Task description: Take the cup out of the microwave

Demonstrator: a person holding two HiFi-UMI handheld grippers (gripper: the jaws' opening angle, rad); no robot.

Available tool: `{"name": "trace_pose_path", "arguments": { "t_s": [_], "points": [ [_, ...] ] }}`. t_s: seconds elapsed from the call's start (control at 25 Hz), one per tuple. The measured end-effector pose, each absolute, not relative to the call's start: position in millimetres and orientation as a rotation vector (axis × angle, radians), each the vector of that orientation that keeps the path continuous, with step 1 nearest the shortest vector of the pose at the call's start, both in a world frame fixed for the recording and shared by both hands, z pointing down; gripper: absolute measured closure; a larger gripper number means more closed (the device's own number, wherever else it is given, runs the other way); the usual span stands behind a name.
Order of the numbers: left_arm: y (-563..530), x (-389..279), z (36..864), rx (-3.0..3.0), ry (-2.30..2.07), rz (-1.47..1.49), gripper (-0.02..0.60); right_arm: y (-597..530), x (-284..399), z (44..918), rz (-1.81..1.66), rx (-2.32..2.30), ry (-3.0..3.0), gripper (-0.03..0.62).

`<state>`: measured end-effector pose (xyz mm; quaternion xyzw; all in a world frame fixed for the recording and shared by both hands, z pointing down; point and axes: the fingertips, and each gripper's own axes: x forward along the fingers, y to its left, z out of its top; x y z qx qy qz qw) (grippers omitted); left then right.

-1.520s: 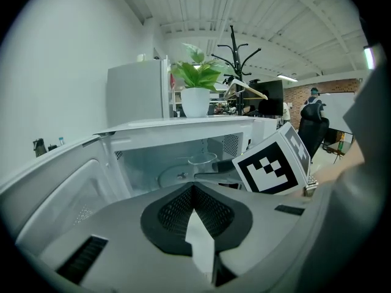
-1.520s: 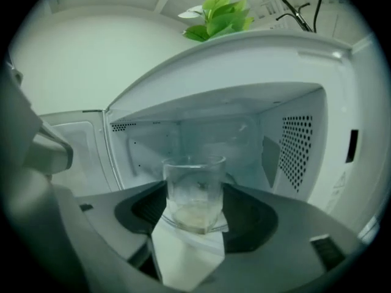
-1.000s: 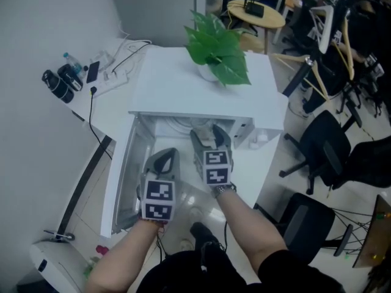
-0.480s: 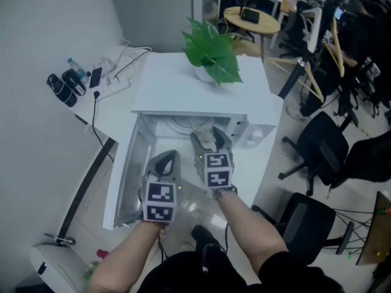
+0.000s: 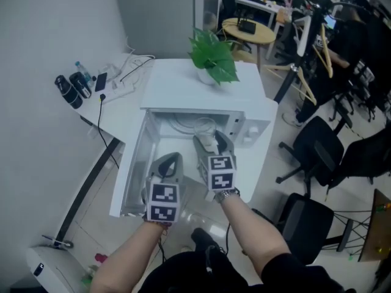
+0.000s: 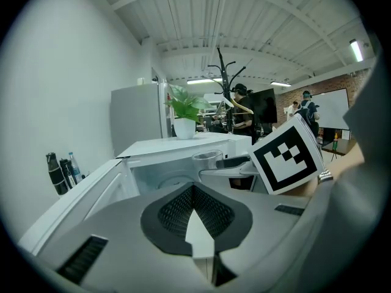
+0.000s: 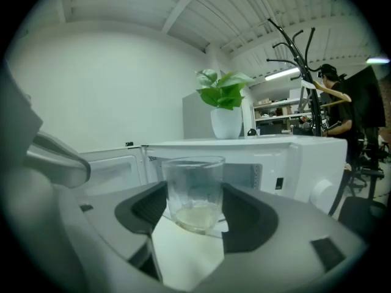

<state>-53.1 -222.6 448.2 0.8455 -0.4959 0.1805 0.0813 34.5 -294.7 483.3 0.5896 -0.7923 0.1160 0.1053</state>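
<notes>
A clear glass cup (image 7: 194, 191) stands upright between the pads of my right gripper (image 7: 194, 224), which is shut on it. The head view shows that cup (image 5: 208, 141) and the right gripper (image 5: 211, 144) just in front of the open white microwave (image 5: 201, 87), outside its cavity. My left gripper (image 5: 170, 161) hangs to the left of the right one, over the swung-open door (image 5: 129, 173). Its pads (image 6: 177, 209) meet with nothing between them. From the left gripper (image 6: 194, 189) I see the cup (image 6: 206, 159) to the right, ahead.
A potted green plant (image 5: 212, 57) stands on top of the microwave. Bottles (image 5: 70, 89) and a power strip with cables (image 5: 119, 84) lie on the desk at the left. Office chairs (image 5: 317, 145), a round table (image 5: 247, 30) and a coat rack (image 7: 302, 72) fill the right side; people stand at the back.
Both grippers have risen a little and drawn back from the microwave opening. The cup has stayed in the right gripper; the left gripper has stayed shut.
</notes>
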Motion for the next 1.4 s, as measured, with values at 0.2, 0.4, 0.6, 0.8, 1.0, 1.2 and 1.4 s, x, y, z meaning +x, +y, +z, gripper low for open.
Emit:
{"name": "trace_pose_path", "arguments": {
  "t_s": [0.2,0.4,0.6,0.8,1.0,1.2,1.4],
  "points": [
    [-200,-55,440,2.552,-1.475,0.518,0.585,-271,34,466,0.320,1.764,-2.340,0.281],
    [-177,-58,434,2.579,-1.460,0.504,0.584,-247,32,449,0.301,1.788,-2.344,0.281],
    [-156,-63,428,2.601,-1.455,0.486,0.584,-220,30,436,0.291,1.800,-2.346,0.281],
    [-136,-63,425,2.626,-1.434,0.476,0.584,-196,29,428,0.290,1.812,-2.345,0.281],
    [-120,-64,420,2.647,-1.420,0.460,0.585,-173,29,419,0.284,1.825,-2.346,0.281],
    [-104,-64,415,2.657,-1.405,0.457,0.584,-151,31,407,0.290,1.829,-2.350,0.281],
    [-94,-63,409,2.668,-1.411,0.459,0.585,-132,32,398,0.293,1.820,-2.366,0.281]
  ]
}}
